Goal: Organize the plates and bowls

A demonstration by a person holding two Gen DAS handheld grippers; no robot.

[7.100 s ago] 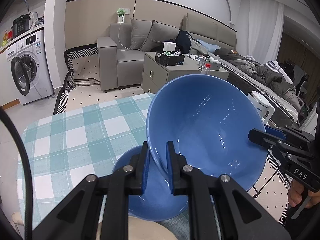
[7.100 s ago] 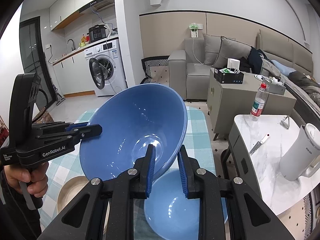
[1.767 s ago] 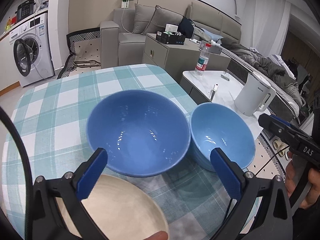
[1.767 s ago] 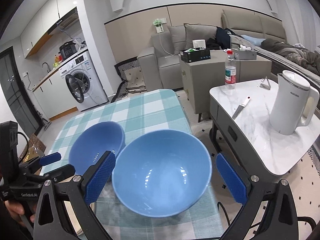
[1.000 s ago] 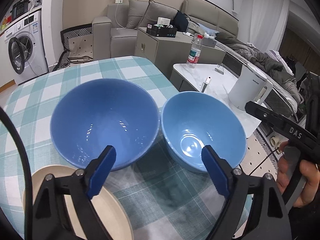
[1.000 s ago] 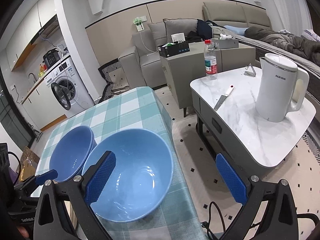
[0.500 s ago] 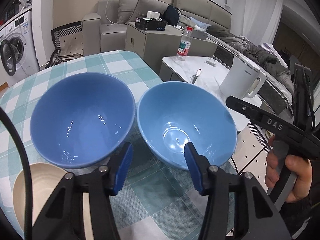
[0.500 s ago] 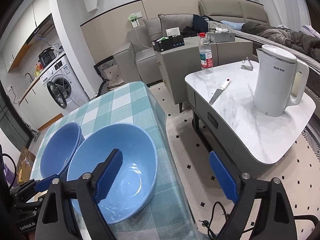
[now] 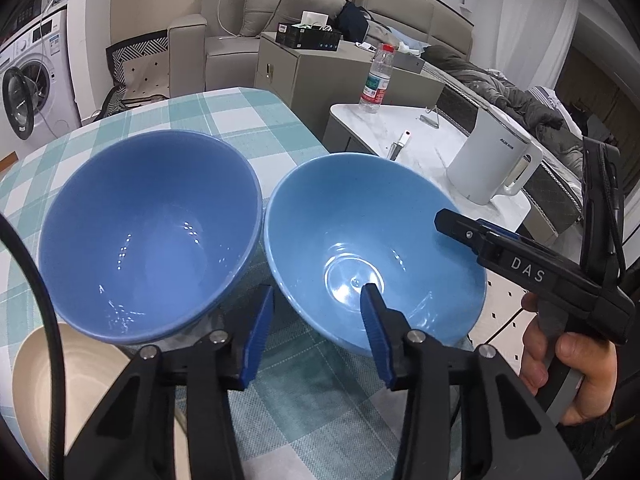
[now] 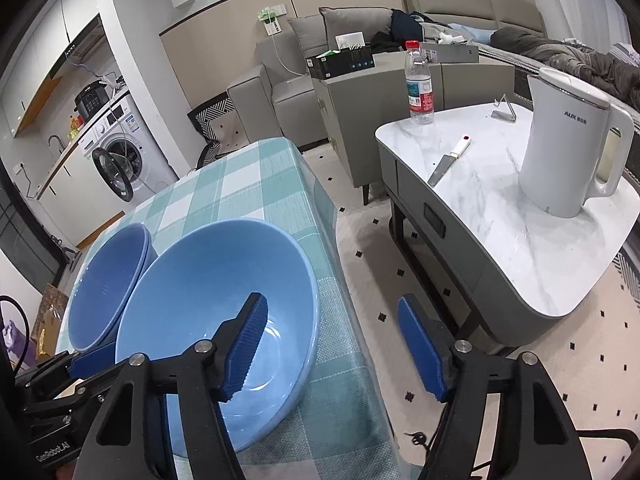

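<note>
Both tools are angled down and forward. Left tool (image 9: 316, 324) has its jaws partway apart and they've just been closing in, blue pads either side of the near rim of the light blue bowl (image 9: 400, 216), one pad outside, one inside, neither pressing on it as far as I can see. Right tool (image 10: 334, 350) stands wider, jaws also just been closing, its left pad inside that same bowl and the right pad outside past the rim, no squeeze on it. The person's right hand (image 9: 560, 364) is wrapped round the handle of the right tool, fingers curled on the grip
</note>
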